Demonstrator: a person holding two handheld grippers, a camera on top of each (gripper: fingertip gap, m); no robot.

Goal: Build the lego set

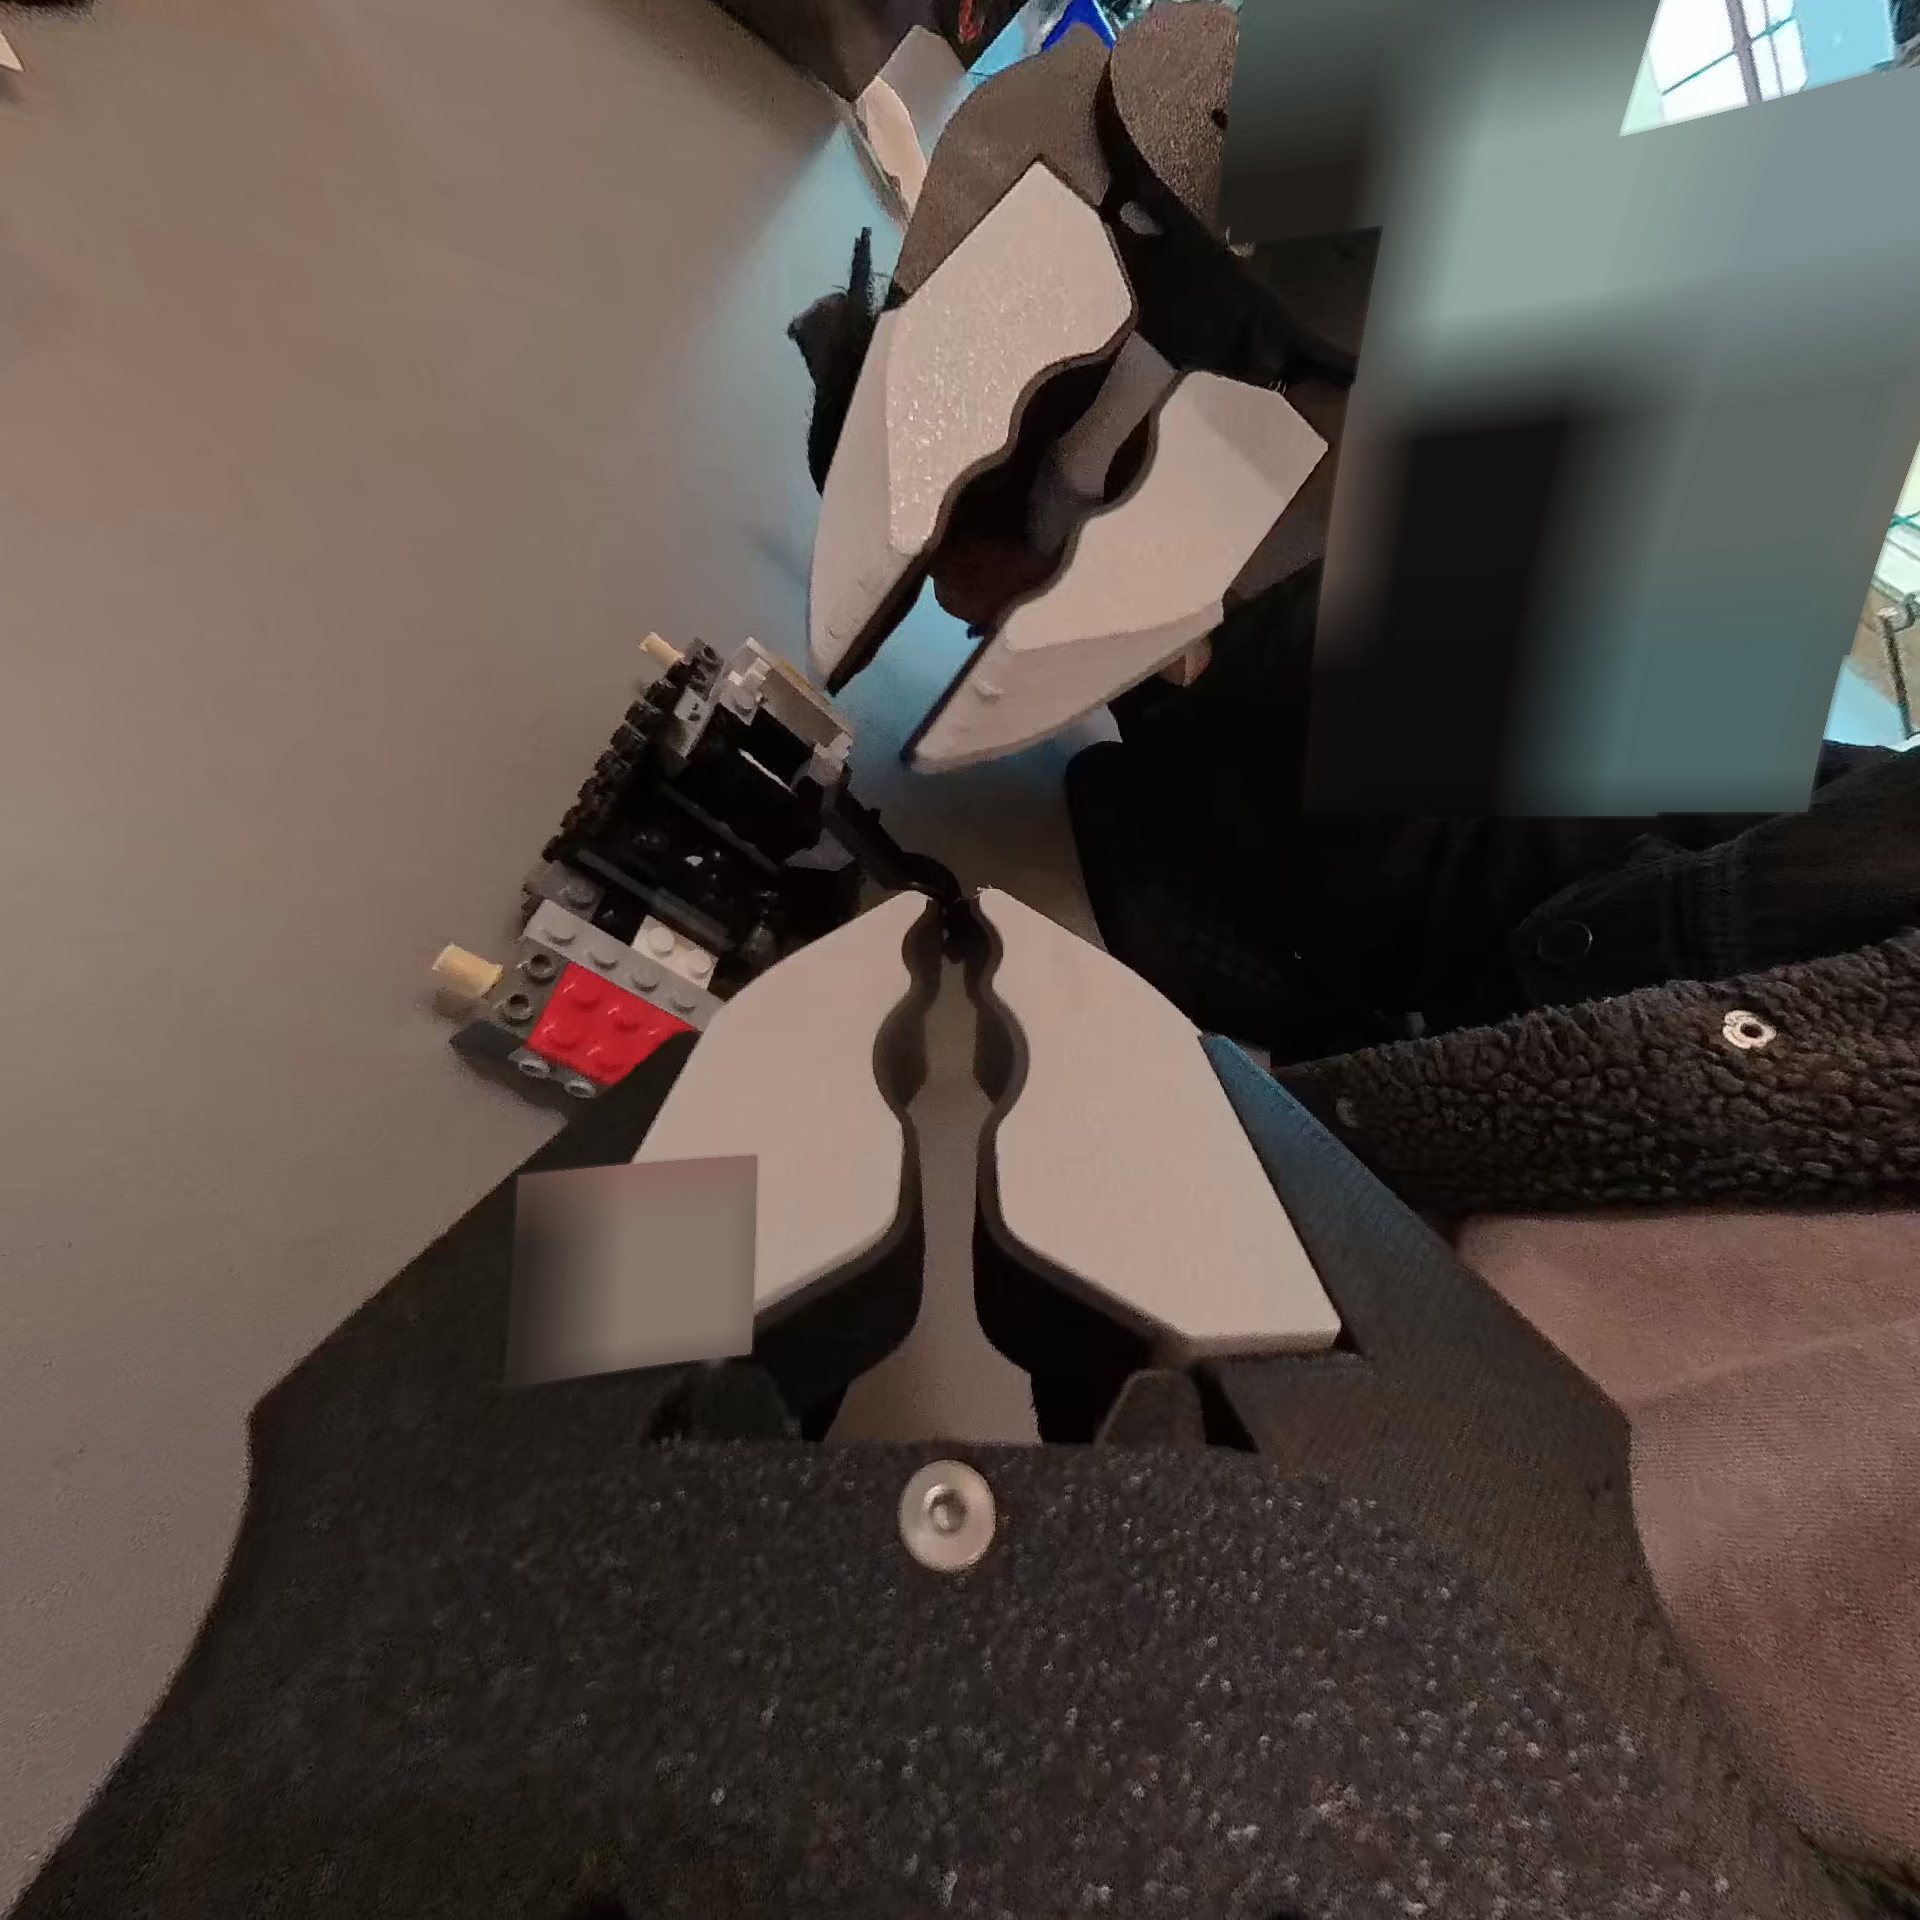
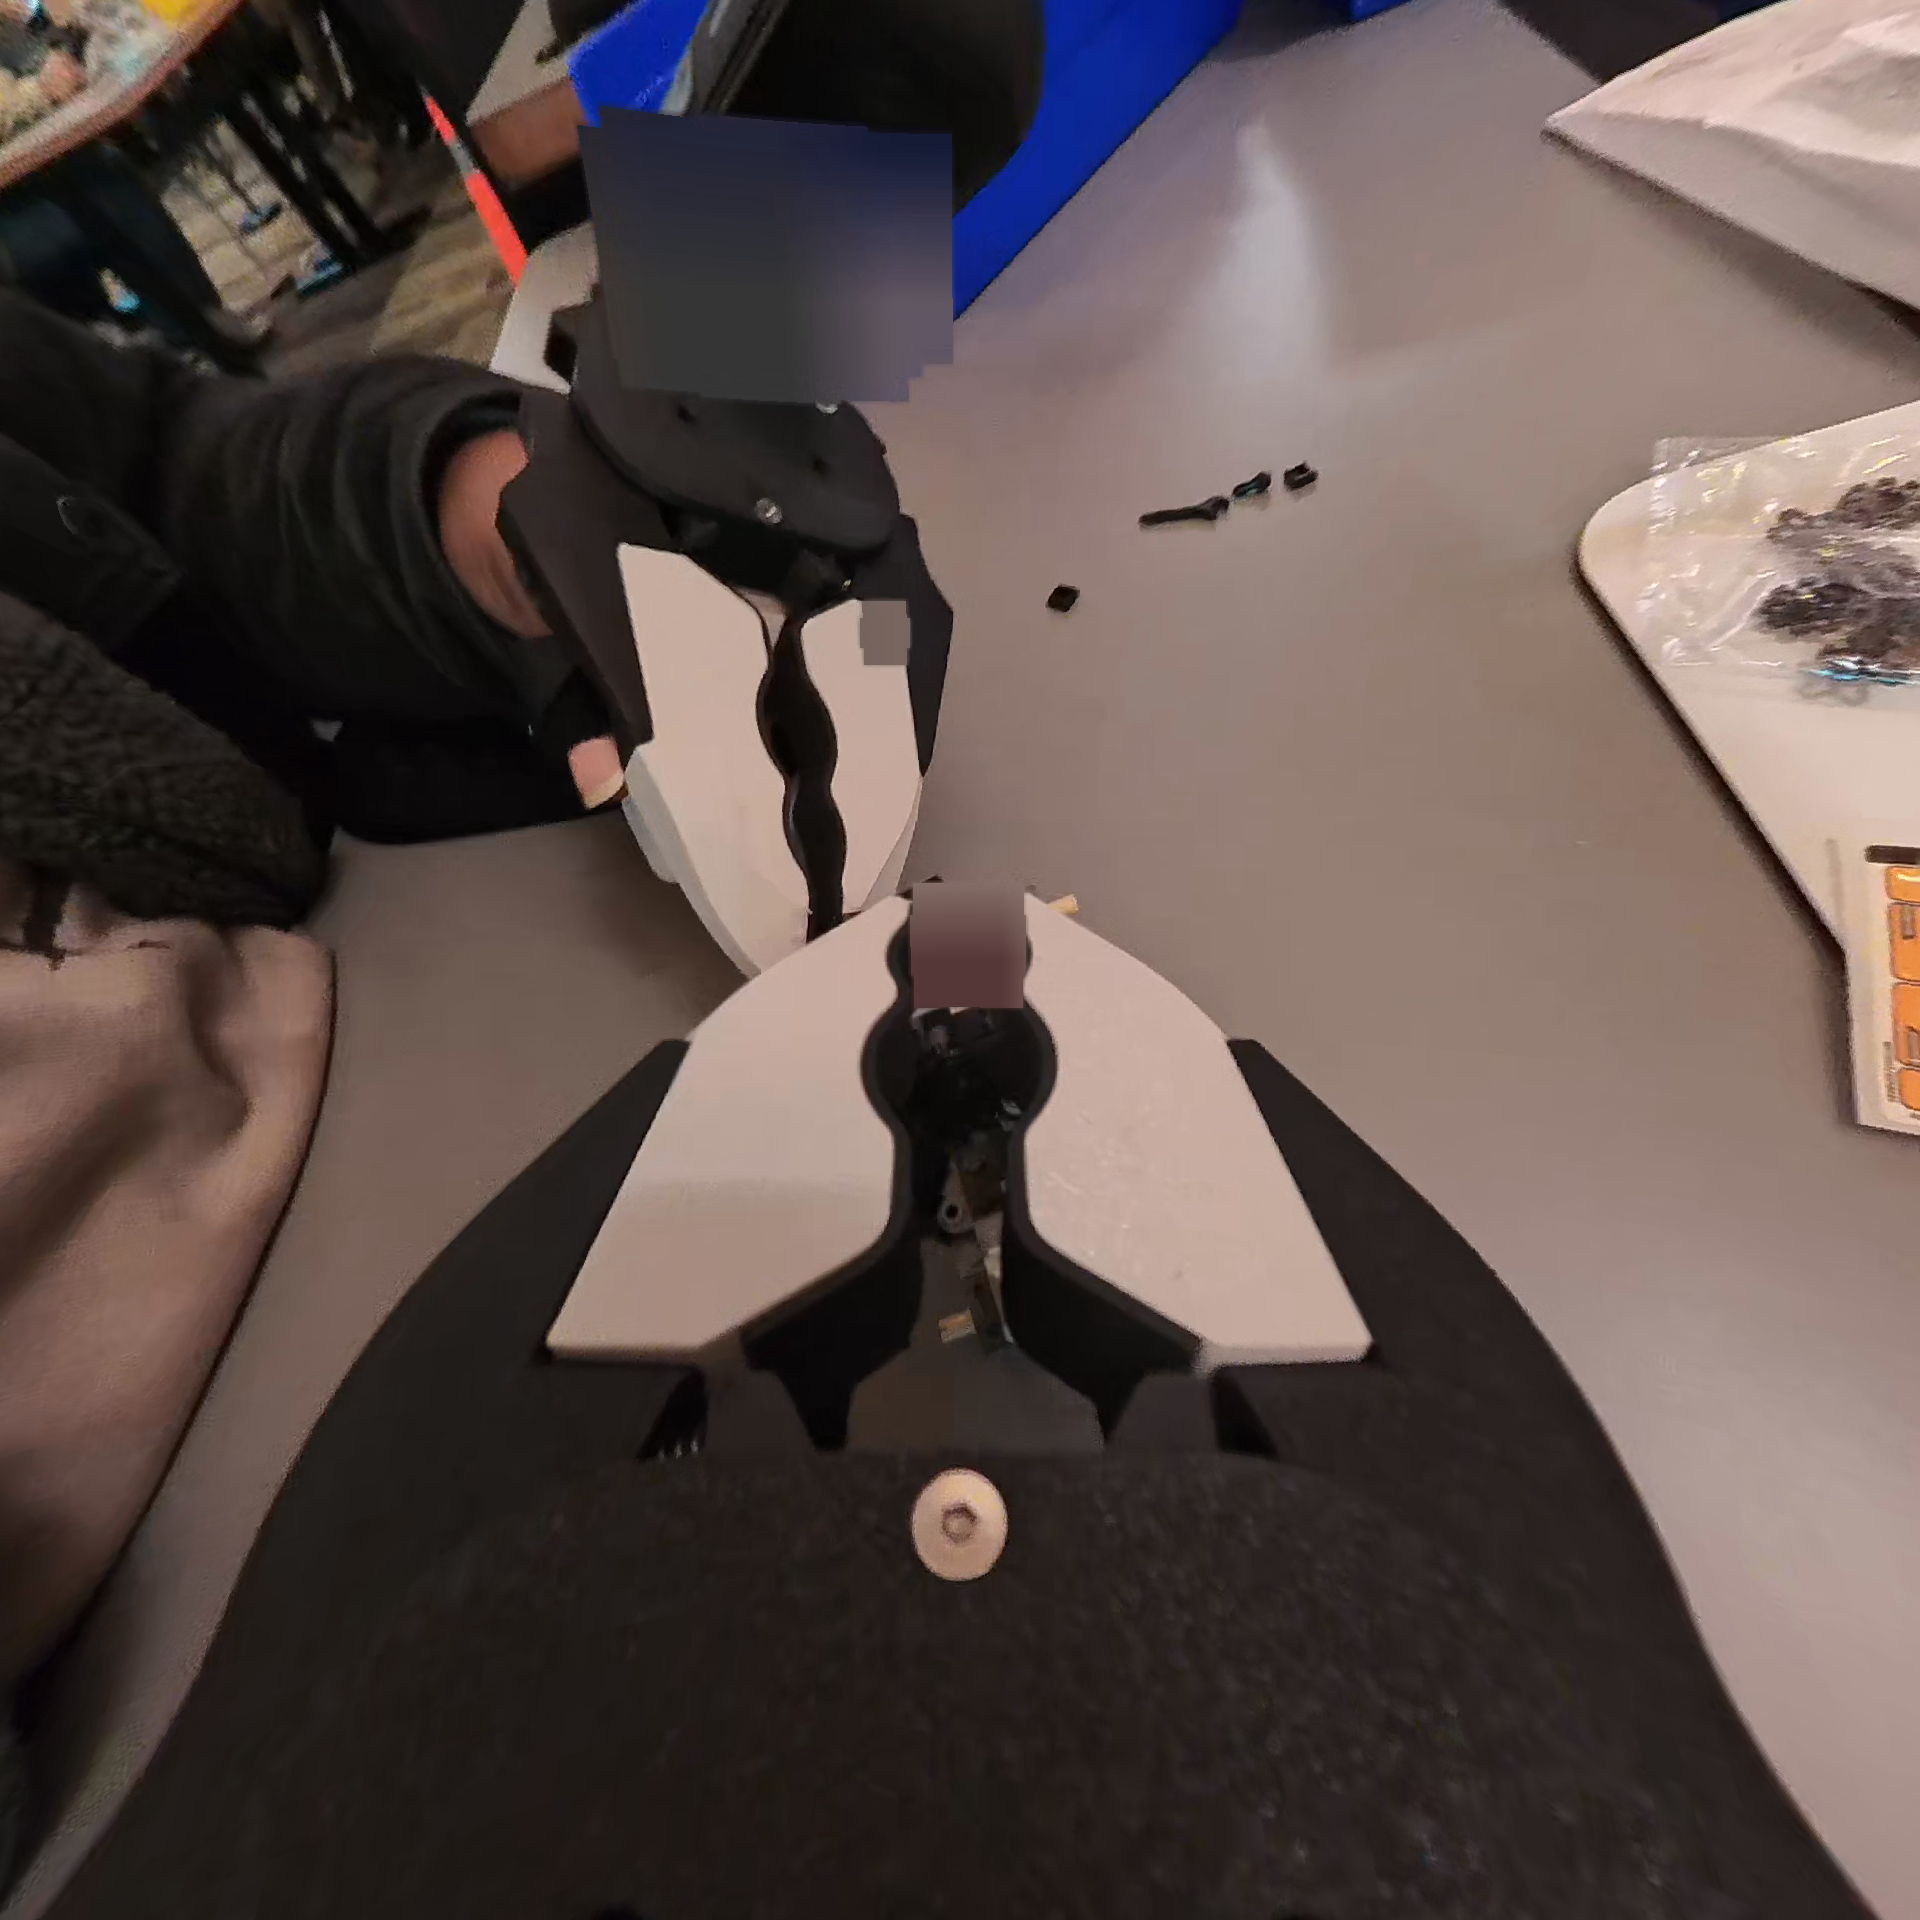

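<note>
A half-built lego model (image 1: 686,831), mostly black with grey plates, a red slope and tan axle pins, lies on the grey table (image 1: 312,520). My left gripper (image 1: 951,909) is shut on a thin black piece (image 1: 935,878) at the model's near corner. My right gripper (image 1: 873,722) hovers just above the model's far grey end, its jaws a little apart and empty. In the right wrist view the model (image 2: 961,1101) shows only through the gap between the right gripper's (image 2: 966,920) fingers. The left gripper (image 2: 821,914) comes in there from the upper left.
Small loose black pieces (image 2: 1184,511) lie on the table (image 2: 1351,831) beyond the grippers. A clear bag of black parts (image 2: 1829,582) sits on a white tray at the right, by an orange-printed sheet (image 2: 1891,1018). A blue bin (image 2: 1039,177) stands behind. A person's dark sleeve (image 2: 156,779) is at the left. Both grippers' tips are close together, under 4 cm apart.
</note>
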